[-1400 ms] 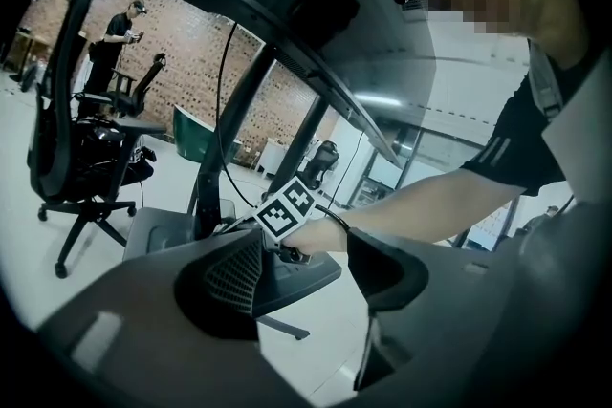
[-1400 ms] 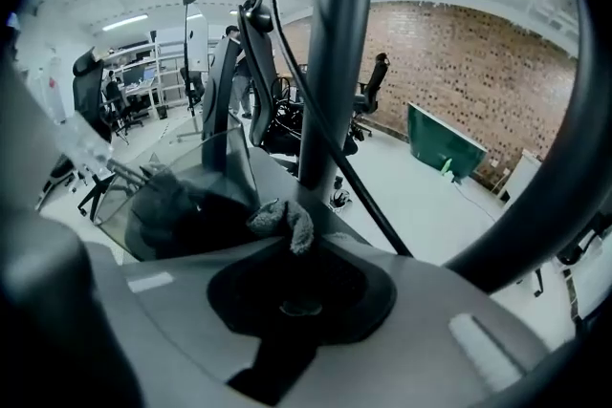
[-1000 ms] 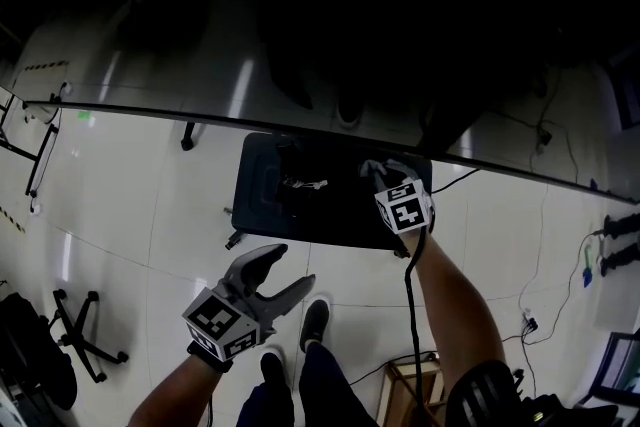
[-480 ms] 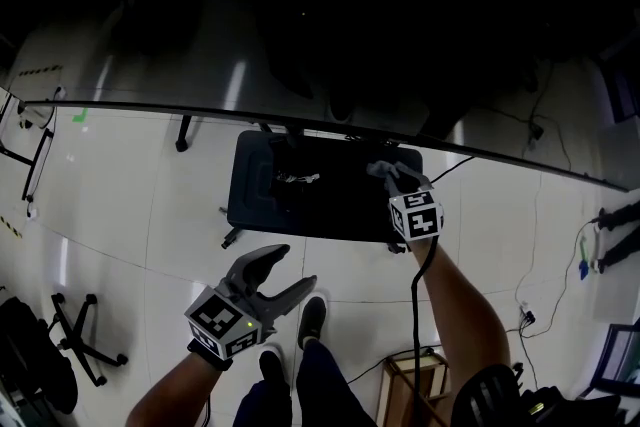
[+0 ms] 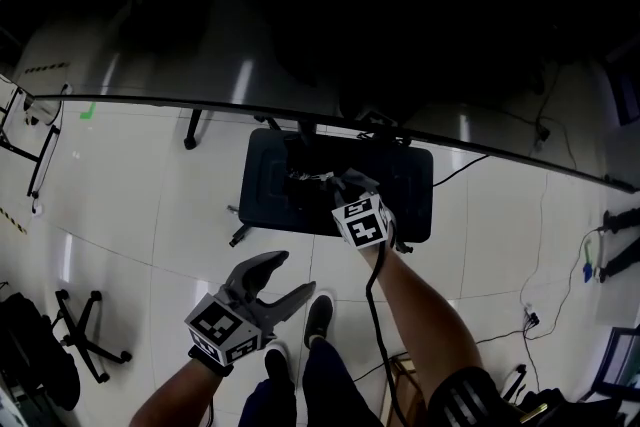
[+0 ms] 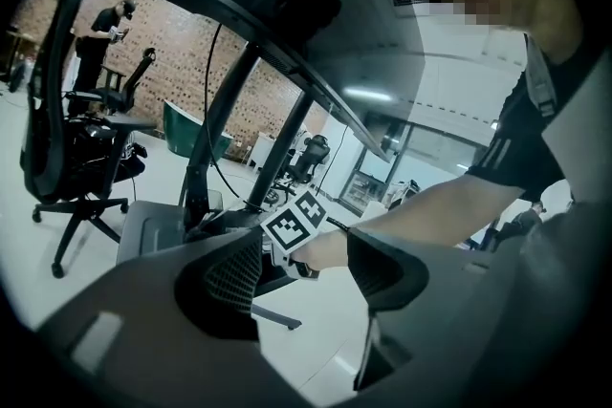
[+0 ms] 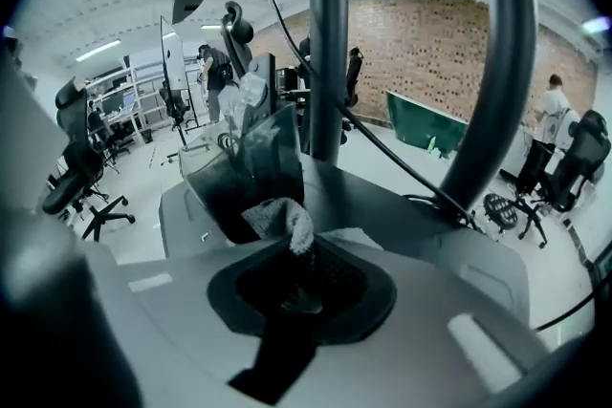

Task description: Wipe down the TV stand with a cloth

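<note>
Cloth [image 7: 283, 221], pale and crumpled, is pinched between the closed jaws of the right gripper [image 7: 300, 274], and a tuft of it is seen sticking up past the jaw tips. It is held low over the dark flat base of the TV stand [image 5: 272, 197], near the middle of that base in the head view, where the right gripper [image 5: 347, 187] is held out at the end of the person's right arm [image 5: 420, 315]. Whether the cloth is pressed onto the base or kept just above it cannot be told.

In the right gripper view the stand's upright column [image 7: 328, 43] is seen rising just behind the cloth, and a curved dark bar [image 7: 497, 62] is seen to its right. The base is set on a white tiled floor [image 5: 120, 195], beneath the long edge of a large curved screen [image 5: 150, 55].

The left gripper [image 5: 290, 277] is held low and well apart from the stand, near the person's shoes [image 5: 315, 320]. Its jaws are spread wide, and nothing is gripped between them in the left gripper view, where an office chair [image 6: 76, 158] is seen at the left.
</note>
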The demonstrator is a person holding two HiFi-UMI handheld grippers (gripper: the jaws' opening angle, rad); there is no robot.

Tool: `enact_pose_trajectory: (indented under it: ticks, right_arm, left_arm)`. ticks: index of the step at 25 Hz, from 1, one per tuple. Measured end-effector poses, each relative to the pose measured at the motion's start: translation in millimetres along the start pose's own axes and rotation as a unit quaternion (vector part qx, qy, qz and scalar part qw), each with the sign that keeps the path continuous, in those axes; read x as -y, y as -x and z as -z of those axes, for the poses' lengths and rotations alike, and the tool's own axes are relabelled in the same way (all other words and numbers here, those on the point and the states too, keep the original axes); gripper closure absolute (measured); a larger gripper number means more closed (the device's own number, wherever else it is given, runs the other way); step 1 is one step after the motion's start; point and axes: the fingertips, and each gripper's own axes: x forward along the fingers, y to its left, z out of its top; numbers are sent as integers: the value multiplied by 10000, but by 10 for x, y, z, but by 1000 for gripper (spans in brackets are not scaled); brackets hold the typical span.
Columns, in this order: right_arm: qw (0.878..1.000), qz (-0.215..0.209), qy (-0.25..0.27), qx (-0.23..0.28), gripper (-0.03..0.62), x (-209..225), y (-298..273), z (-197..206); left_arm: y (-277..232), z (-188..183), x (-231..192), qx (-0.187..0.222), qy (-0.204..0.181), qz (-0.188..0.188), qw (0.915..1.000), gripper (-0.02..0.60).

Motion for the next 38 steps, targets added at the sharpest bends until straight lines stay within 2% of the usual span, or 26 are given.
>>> enact_pose_trajectory:
  ticks: [4, 13, 17, 19, 21, 27, 30, 33, 38]
  right_arm:
    - [9994, 220, 185, -179, 545, 297, 173, 210]
    - [9903, 1240, -277, -562, 546, 1396, 870, 1029]
    - [9863, 1487, -343, -635, 545, 1488, 976, 1109]
    - [9887, 1378, -385, -452, 546, 1312, 974, 953]
    - [9934, 1073, -327, -222, 545, 960, 897, 732]
    - [9996, -207, -83, 149, 545, -660, 526, 142]
    - [9980, -572, 16, 251, 545, -1286, 285, -105]
    - [9972, -681, 56, 316, 546, -1602, 8, -304]
    - [9968, -723, 272, 207, 545, -1806, -341, -442]
  left_arm:
    - [18, 72, 8, 16, 4, 37, 10000, 279]
    - [-53, 59, 175, 87, -59, 228, 9997, 279]
    - [33, 53, 196, 127, -82, 226, 9996, 279]
    - [122, 73, 190, 152, -80, 186, 9997, 279]
    - [230, 74, 151, 161, -91, 121, 9998, 279]
    - [583, 114, 52, 213, -17, -120, 9997, 279]
    - [746, 157, 20, 266, -8, -227, 9994, 279]
    - [886, 188, -47, 278, 86, -382, 9988, 279]
    - [1084, 362, -256, 294, 224, -637, 9973, 279]
